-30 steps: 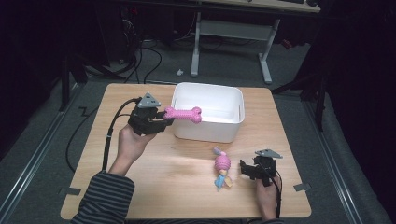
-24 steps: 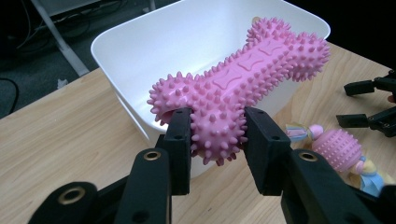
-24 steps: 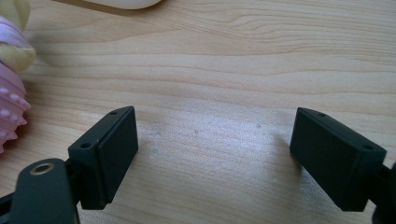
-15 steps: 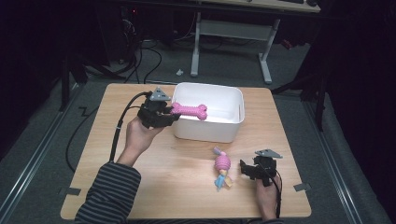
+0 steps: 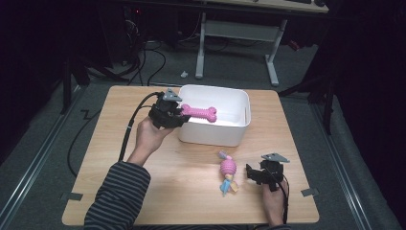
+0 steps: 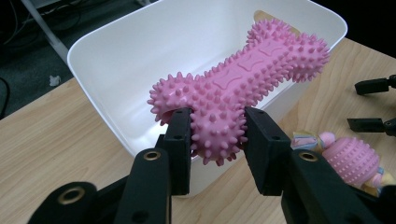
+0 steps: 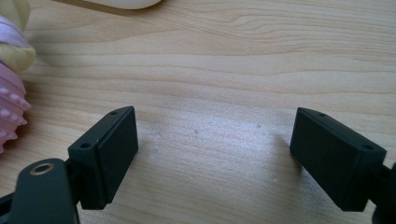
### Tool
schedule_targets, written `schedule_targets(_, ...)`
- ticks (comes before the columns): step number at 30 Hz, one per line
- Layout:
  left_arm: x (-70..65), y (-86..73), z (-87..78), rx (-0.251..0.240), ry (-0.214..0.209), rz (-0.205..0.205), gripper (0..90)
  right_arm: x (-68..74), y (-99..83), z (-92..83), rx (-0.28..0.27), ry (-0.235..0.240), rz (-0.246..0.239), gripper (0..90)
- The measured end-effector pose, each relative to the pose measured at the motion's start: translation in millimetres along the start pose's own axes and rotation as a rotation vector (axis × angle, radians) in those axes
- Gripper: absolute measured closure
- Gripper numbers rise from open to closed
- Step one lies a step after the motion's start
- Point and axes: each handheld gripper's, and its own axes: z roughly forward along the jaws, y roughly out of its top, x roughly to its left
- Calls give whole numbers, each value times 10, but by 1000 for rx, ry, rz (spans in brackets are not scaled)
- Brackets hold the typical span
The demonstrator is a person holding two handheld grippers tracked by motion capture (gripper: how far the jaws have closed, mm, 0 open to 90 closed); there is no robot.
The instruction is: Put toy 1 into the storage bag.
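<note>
Pink spiky bone (image 6: 238,95) is pinched at one knobby end by the left hand-held gripper (image 5: 178,115), which is shut tight on it. The rest of the bone sticks out ahead of that hand-held gripper, over the white tub (image 5: 242,103). To do this step well, I think the hand should bring the bone low inside the tub before letting go, so it does not bounce out. The right hand-held gripper (image 5: 253,173) sits wide apart on the bench (image 5: 182,191), with nothing in it, just beside the pink ball toy (image 5: 228,167).
</note>
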Motion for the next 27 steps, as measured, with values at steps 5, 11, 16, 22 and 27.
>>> schedule_targets(5,-7,24,73,15,-4,-5,640,-1,-1,1,-1,-1,-2,152)
schedule_targets(11,16,55,164,32,-10,-14,639,-1,-1,1,-1,-1,-2,152)
schedule_targets(16,24,69,203,39,-11,-19,639,0,0,1,-1,-1,-1,152)
schedule_targets(22,40,72,247,47,-13,-24,639,-2,-1,1,-1,-1,-2,152)
schedule_targets(27,63,82,284,54,-10,-31,639,-1,-1,1,-1,-1,-2,152)
